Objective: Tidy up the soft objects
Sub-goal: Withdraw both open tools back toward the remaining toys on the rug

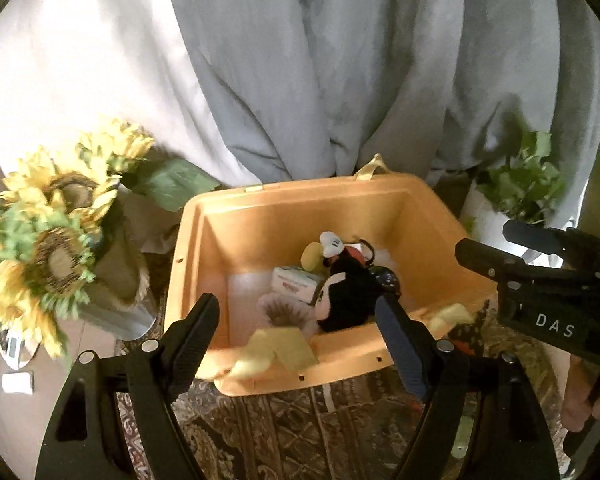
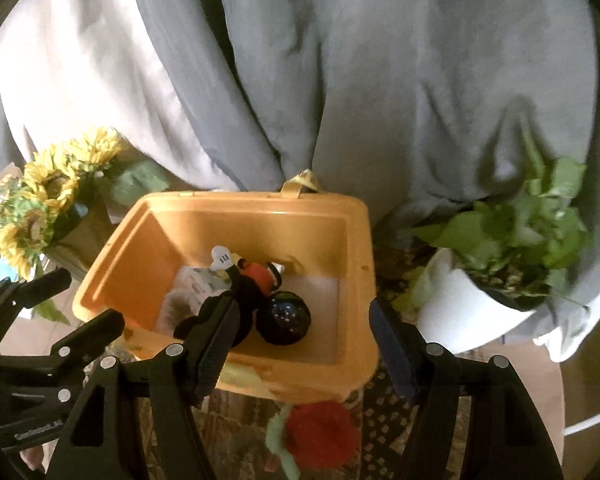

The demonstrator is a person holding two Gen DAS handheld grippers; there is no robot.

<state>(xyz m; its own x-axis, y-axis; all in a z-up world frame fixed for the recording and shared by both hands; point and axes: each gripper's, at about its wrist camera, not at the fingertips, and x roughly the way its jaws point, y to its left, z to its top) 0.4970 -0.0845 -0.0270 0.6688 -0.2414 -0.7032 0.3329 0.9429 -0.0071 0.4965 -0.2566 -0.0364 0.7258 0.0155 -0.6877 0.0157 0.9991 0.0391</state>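
Note:
An orange plastic bin stands on a patterned cloth; it also shows in the right wrist view. Inside lie a black, white and red plush mouse, a white packet, a yellow soft piece and a fluffy grey item. The plush has a round black ear. My left gripper is open and empty over the bin's near rim. My right gripper is open and empty above the bin. A red fuzzy object lies on the cloth below the bin.
A vase of artificial sunflowers stands left of the bin. A white pot with a green plant stands right of it. Grey curtains hang behind. Yellow paper tags hang over the bin's near rim.

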